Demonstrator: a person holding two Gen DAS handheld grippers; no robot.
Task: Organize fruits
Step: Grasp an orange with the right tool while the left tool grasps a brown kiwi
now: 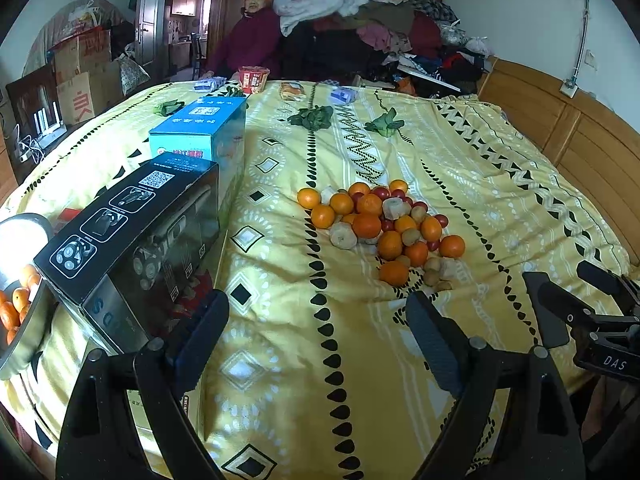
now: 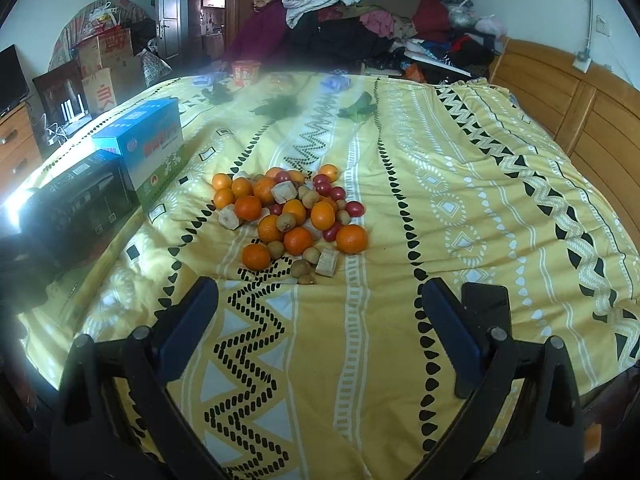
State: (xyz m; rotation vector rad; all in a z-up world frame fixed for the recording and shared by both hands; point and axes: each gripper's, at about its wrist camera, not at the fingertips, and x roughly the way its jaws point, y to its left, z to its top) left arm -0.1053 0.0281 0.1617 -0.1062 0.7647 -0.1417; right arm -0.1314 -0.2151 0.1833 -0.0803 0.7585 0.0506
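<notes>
A heap of mixed fruit (image 1: 382, 226) lies on the yellow patterned bedspread (image 1: 480, 184): oranges, small red fruits, small brown round fruits and pale cut chunks. It also shows in the right wrist view (image 2: 290, 216). A metal bowl (image 1: 22, 320) with oranges inside sits at the far left edge. My left gripper (image 1: 318, 320) is open and empty, short of the heap. My right gripper (image 2: 320, 312) is open and empty, just short of the heap's near edge; it also shows at the right of the left wrist view (image 1: 576, 304).
A black box (image 1: 132, 232) and a blue box (image 1: 200, 128) stand left of the heap. Green leafy vegetables (image 1: 312, 117), packets and a red cup (image 1: 253, 79) lie at the far side. A person sits behind the bed. A wooden headboard (image 1: 560, 120) is on the right.
</notes>
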